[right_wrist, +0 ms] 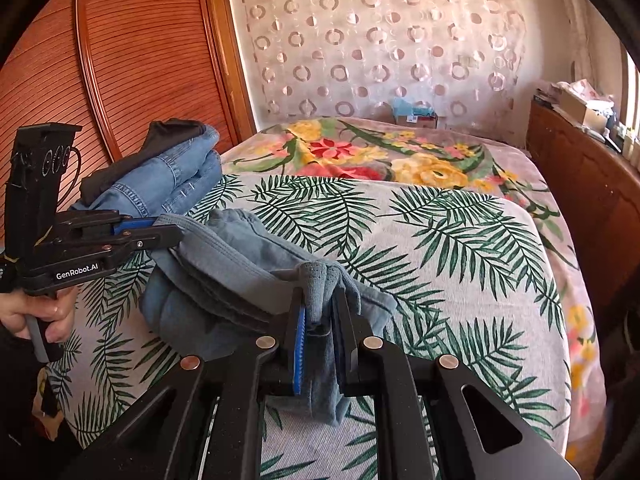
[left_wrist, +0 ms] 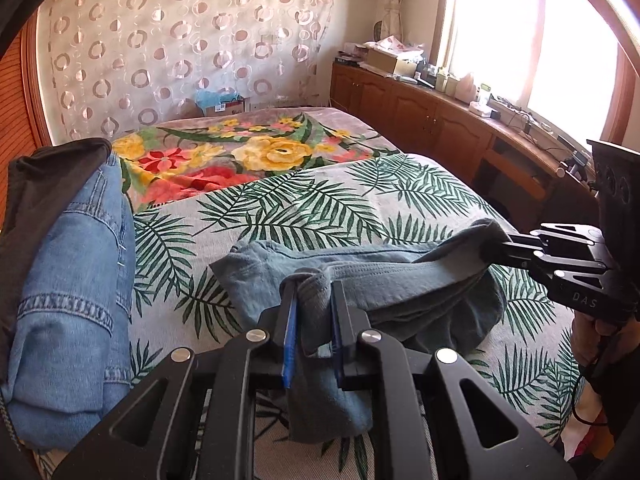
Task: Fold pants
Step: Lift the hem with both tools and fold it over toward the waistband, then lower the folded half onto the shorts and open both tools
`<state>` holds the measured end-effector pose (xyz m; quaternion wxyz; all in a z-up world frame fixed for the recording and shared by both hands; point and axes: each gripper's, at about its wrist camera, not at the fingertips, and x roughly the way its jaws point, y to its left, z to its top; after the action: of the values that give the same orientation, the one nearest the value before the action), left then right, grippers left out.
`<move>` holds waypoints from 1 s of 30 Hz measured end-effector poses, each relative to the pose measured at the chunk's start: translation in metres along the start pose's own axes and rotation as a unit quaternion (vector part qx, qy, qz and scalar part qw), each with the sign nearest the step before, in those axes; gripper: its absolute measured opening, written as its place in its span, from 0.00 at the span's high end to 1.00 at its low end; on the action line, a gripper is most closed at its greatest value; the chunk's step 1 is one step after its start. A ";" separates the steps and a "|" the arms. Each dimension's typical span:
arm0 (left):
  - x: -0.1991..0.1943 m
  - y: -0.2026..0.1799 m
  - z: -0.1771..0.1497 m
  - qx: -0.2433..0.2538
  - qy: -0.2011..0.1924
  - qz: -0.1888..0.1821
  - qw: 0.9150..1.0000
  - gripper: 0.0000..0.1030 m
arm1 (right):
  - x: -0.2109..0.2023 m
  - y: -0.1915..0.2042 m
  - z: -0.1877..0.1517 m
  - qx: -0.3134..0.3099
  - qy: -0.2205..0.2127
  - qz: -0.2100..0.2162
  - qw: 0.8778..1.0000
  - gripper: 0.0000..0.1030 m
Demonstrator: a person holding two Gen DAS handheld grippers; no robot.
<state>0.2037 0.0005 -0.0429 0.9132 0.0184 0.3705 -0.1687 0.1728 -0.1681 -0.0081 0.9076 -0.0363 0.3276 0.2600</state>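
The left gripper (left_wrist: 313,292) is clamped on a bunched edge of the grey-blue pants (left_wrist: 400,288), the cloth pinched between its narrow jaws and trailing down past the blue pads. The right gripper (right_wrist: 322,300) is likewise closed on a gathered fold of the same pants (right_wrist: 224,276), with fabric hanging below the jaws. In the left wrist view the right gripper (left_wrist: 494,246) enters from the right edge, its tips buried in the far end of the garment. In the right wrist view the left gripper (right_wrist: 176,232) enters from the left, held by a hand (right_wrist: 44,312) on its grip, its tips on the opposite end.

The pants hang between the two grippers in a slack, part-folded bundle, the lower portion resting on the palm-leaf bedcover (left_wrist: 320,208). How many layers the bundle holds cannot be told from either view.

Beyond the leaf cover lies a floral blanket (left_wrist: 248,156), adjoining it across the bed. A stack of folded blue jeans (right_wrist: 172,176) with a dark garment (right_wrist: 168,136) on it sits at the left side of the bed, near the slatted wooden wardrobe door (right_wrist: 140,60). A wooden cabinet (left_wrist: 420,112) with clutter on top runs under the window (left_wrist: 532,40). A sheer curtain with ring patterns (right_wrist: 380,40) covers the back wall.
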 end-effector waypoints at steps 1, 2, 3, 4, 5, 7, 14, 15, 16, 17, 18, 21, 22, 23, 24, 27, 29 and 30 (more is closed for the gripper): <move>0.002 0.001 0.002 0.000 0.000 0.001 1.000 0.85 | 0.001 -0.001 0.001 0.001 -0.001 0.000 1.000 0.89; 0.004 0.002 0.004 0.000 0.001 0.001 1.000 0.85 | 0.003 -0.002 0.002 0.002 -0.002 0.001 1.000 0.89; 0.006 0.004 0.005 -0.001 0.001 0.001 1.000 0.85 | 0.005 -0.002 0.003 0.003 -0.002 0.002 1.000 0.89; 0.009 0.005 0.006 -0.002 0.003 0.001 1.000 0.85 | 0.008 -0.002 0.003 0.004 0.000 0.002 1.000 0.89; 0.012 0.007 0.007 -0.003 0.004 0.001 1.000 0.85 | 0.011 -0.003 0.003 0.004 0.002 0.002 1.000 0.89; 0.017 0.008 0.008 -0.004 0.009 0.001 1.000 0.85 | 0.017 -0.005 0.002 0.005 0.008 0.001 1.000 0.89; 0.027 0.011 0.007 -0.009 0.020 0.000 1.000 0.85 | 0.031 -0.012 0.006 0.018 0.024 0.001 1.000 0.88; 0.028 0.011 0.007 -0.011 0.021 -0.002 1.000 0.83 | 0.031 -0.013 0.007 0.022 0.026 0.003 0.999 0.86; 0.027 0.012 0.007 -0.012 0.021 -0.001 1.000 0.82 | 0.033 -0.014 0.010 0.024 0.025 0.005 0.999 0.81; 0.025 0.012 0.007 -0.013 0.021 0.001 1.000 0.81 | 0.031 -0.014 0.011 0.026 0.024 0.002 0.999 0.80; 0.024 0.012 0.007 -0.013 0.021 0.004 1.000 0.79 | 0.028 -0.015 0.011 0.025 0.021 -0.001 0.999 0.79; 0.017 0.012 0.007 -0.011 0.017 0.021 1.000 0.66 | 0.019 -0.016 0.012 0.023 0.012 -0.015 1.000 0.73; 0.014 0.013 0.006 -0.011 0.016 0.022 1.000 0.59 | 0.016 -0.016 0.012 0.021 0.009 -0.016 1.000 0.72; 0.011 0.014 0.004 -0.011 0.014 0.021 1.000 0.55 | 0.014 -0.017 0.011 0.020 0.009 -0.014 1.000 0.72; 0.009 0.014 0.003 -0.010 0.013 0.018 1.000 0.53 | 0.011 -0.018 0.010 0.019 0.010 -0.013 1.000 0.71; 0.008 0.014 -0.003 -0.003 0.022 0.019 1.000 0.52 | 0.007 -0.020 0.005 0.013 0.017 -0.015 1.000 0.66; 0.010 0.013 -0.007 0.002 0.029 0.021 0.999 0.52 | 0.007 -0.018 0.001 0.004 0.023 -0.017 1.000 0.64; 0.012 0.013 -0.010 0.003 0.034 0.022 0.999 0.52 | 0.006 -0.017 -0.001 0.000 0.027 -0.018 0.999 0.63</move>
<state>0.2096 0.0105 -0.0597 0.9037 0.0355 0.3999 -0.1486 0.1849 -0.1805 -0.0147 0.9031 -0.0492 0.3508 0.2426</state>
